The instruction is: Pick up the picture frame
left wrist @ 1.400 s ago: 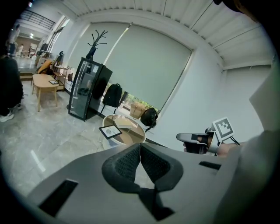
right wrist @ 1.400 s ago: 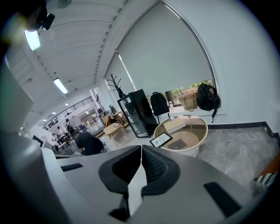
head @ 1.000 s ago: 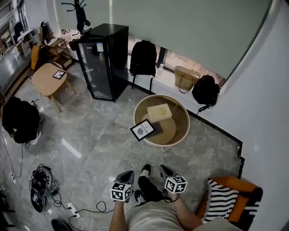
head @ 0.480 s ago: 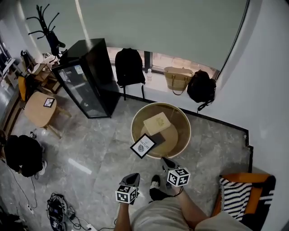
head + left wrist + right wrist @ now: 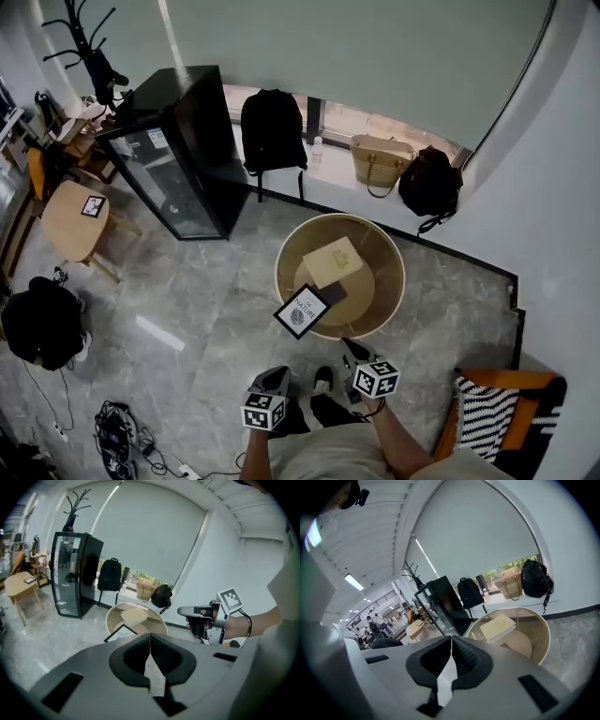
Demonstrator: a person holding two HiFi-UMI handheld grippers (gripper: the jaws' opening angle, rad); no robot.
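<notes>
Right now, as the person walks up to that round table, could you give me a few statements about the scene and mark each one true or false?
1. The picture frame sits at the rim of the round table, on the side nearest the person. True.
2. The left gripper is holding the picture frame. False: it is shut on nothing, short of the table.
3. A tan box lies on the round table. True.
4. The right gripper has its jaws wide apart. False: they are together, with nothing between them.
5. The woven bag is on the round table. False: it stands on the window ledge beyond it.
</notes>
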